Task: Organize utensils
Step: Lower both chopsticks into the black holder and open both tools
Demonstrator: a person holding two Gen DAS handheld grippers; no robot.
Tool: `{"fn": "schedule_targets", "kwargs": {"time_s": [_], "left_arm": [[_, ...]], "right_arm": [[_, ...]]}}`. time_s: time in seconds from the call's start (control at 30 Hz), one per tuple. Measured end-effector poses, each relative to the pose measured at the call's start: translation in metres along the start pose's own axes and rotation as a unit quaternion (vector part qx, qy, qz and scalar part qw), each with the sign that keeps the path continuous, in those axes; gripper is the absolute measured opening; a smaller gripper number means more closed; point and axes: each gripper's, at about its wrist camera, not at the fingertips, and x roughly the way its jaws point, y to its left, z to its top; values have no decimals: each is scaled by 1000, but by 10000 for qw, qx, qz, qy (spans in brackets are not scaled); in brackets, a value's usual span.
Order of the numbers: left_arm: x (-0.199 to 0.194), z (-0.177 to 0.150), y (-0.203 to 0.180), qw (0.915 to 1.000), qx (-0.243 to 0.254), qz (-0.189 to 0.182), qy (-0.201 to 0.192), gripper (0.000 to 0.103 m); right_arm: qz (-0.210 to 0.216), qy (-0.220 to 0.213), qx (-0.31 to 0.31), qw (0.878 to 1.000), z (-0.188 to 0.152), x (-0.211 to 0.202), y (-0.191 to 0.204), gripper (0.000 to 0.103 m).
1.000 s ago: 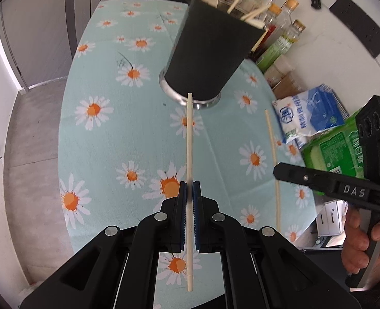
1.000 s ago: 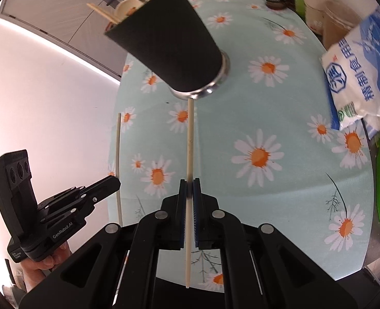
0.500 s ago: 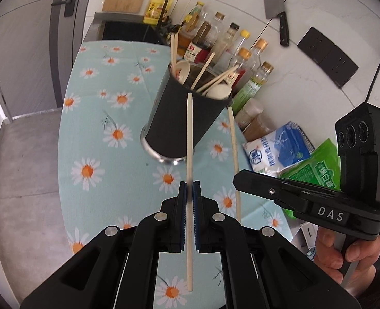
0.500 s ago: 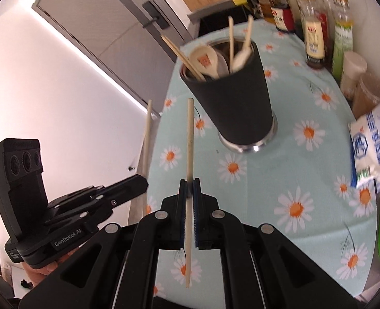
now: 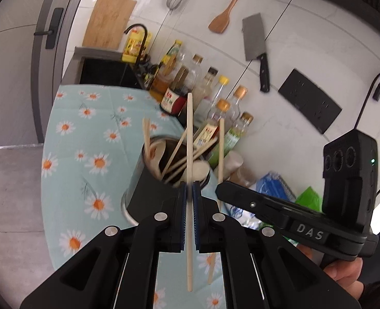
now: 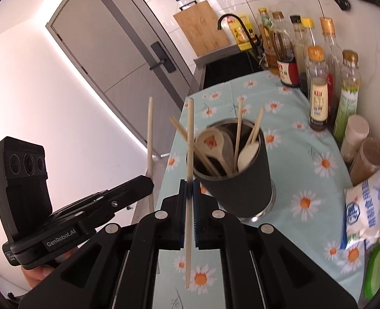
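Both chopsticks are up off the daisy cloth [image 5: 69,139] and held near upright beside the black utensil cup [image 6: 244,188] — I'd say so they can drop tip-first in with the spoons and sticks already there. The left gripper [image 5: 189,188] is pressed tight on one chopstick [image 5: 189,139] near its middle. The right gripper [image 6: 189,186] pinches its own chopstick [image 6: 190,139] the same way — each nearly closed.

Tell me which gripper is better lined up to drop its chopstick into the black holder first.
Left, probably. The left gripper, jaws shut on the left chopstick, faces the mouth of the utensil holder squarely. The right gripper aims the right chopstick at its rim only.
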Motion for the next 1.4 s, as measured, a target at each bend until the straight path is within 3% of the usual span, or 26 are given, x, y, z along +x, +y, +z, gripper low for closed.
{"fn": "schedule_targets", "kwargs": {"time_s": [0.33, 0.6, 0.73, 1.0, 1.4], "left_arm": [[17, 53, -11, 9966, 474, -192, -653, 4], [19, 79, -16, 9849, 864, -328, -1465, 4], [23, 82, -13, 9809, 921, -435, -1659, 4], [37, 77, -6, 9796, 951, -542, -1686, 4], [56, 65, 4, 9837, 974, -332, -1474, 4]], "right_arm": [[-137, -959, -154, 9952, 53, -4, -8, 6], [-65, -1628, -173, 9865, 81, -7, -18, 6], [-71, -1837, -183, 9828, 86, -7, -21, 6], [-144, -1925, -226, 9809, 84, 2, -26, 6], [-335, -1730, -296, 9839, 65, 24, -28, 6]]}}
